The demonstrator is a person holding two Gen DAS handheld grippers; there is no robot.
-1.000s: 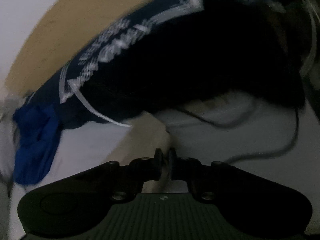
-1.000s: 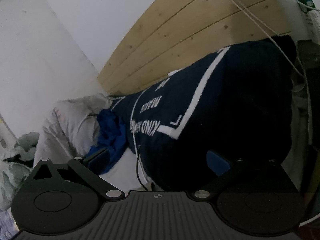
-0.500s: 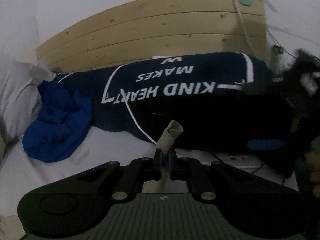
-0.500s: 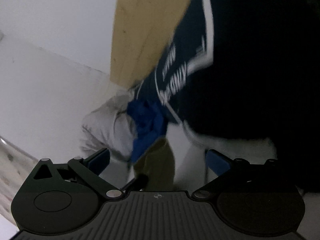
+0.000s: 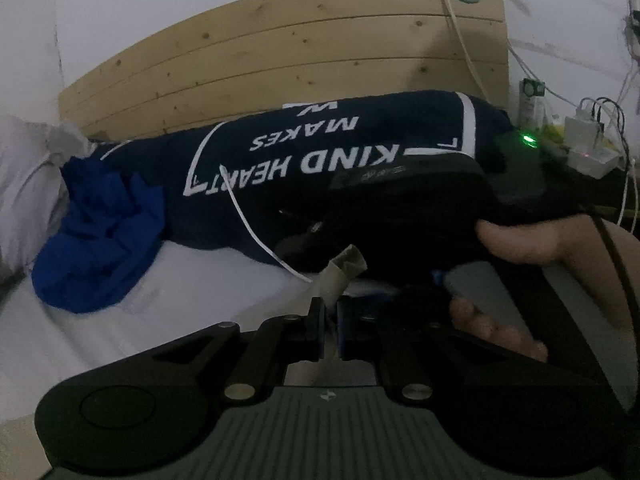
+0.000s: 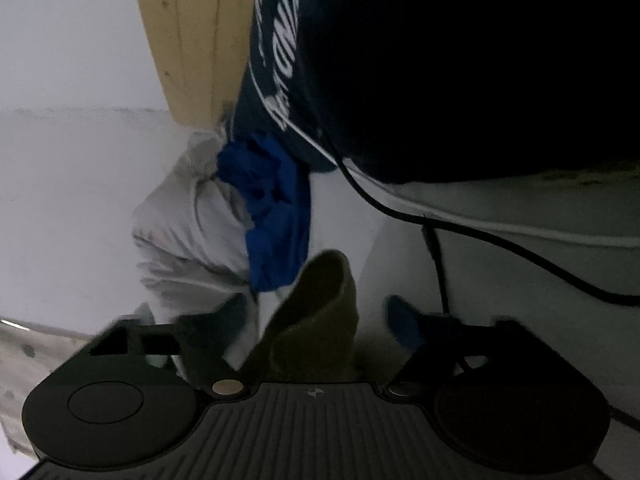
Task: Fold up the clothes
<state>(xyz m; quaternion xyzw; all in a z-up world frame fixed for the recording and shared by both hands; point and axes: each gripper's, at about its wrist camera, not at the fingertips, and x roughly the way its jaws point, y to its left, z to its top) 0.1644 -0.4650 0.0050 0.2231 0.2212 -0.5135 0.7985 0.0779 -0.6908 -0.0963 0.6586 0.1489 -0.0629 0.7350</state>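
My left gripper (image 5: 329,320) is shut on the edge of a khaki garment (image 5: 340,276), whose end sticks up past the fingertips above the white bed sheet (image 5: 208,292). My right gripper (image 6: 316,312) is open, turned sideways, and the same khaki garment (image 6: 316,320) rises between its spread fingers without being pinched. In the left wrist view the right gripper's black body (image 5: 404,208), held by a hand (image 5: 536,240), sits just right of and beyond my left fingertips.
A navy pillow printed "KIND HEART" (image 5: 320,160) leans on the wooden headboard (image 5: 280,64). A crumpled blue garment (image 5: 100,240) and grey-white bedding (image 5: 24,176) lie at left. Cables (image 6: 500,236) and chargers (image 5: 588,144) are at right.
The right gripper has swung in close beside my left gripper and rolled sideways, bringing the khaki garment between its fingers. The left gripper steadied and stays shut on the garment.
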